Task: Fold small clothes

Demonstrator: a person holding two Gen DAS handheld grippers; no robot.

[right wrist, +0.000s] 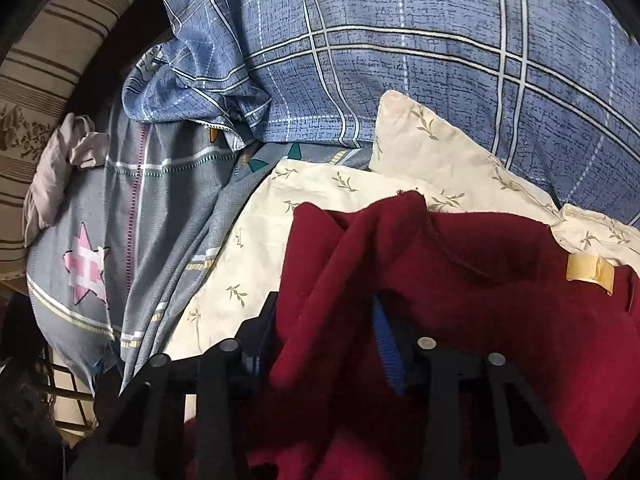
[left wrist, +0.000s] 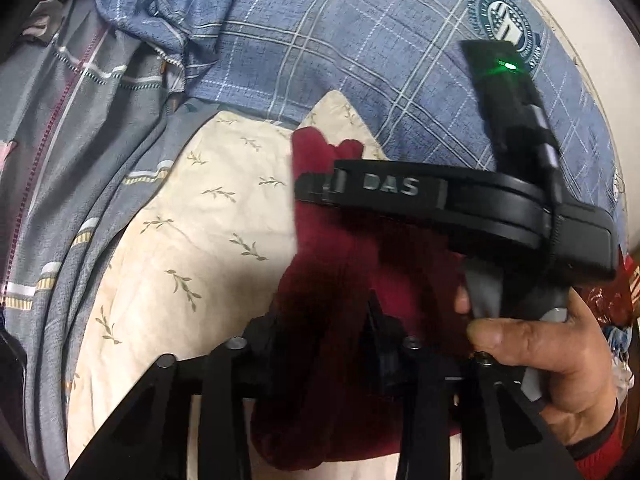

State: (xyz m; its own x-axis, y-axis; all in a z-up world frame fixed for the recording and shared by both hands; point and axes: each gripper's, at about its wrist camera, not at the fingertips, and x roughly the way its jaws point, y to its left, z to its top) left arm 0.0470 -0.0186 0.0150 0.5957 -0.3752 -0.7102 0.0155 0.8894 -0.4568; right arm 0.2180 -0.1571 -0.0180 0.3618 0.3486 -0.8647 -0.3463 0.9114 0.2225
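A dark red knit garment (left wrist: 332, 256) lies bunched on a cream leaf-print cloth (left wrist: 192, 240). My left gripper (left wrist: 324, 340) is shut on a fold of the red garment at the bottom of the left wrist view. My right gripper (left wrist: 316, 188), black and marked "DAS", reaches in from the right over the garment, held by a hand (left wrist: 548, 352). In the right wrist view the red garment (right wrist: 460, 280) fills the lower right and drapes between the right gripper (right wrist: 328, 344) fingers, which are shut on it. A tan label (right wrist: 590, 270) shows on the garment.
A blue plaid pillow (left wrist: 360, 48) lies behind the cream cloth. A grey striped quilt (left wrist: 80, 152) with a pink star (right wrist: 86, 264) is piled at the left. A striped floral wall or curtain (right wrist: 44, 60) is at the far left.
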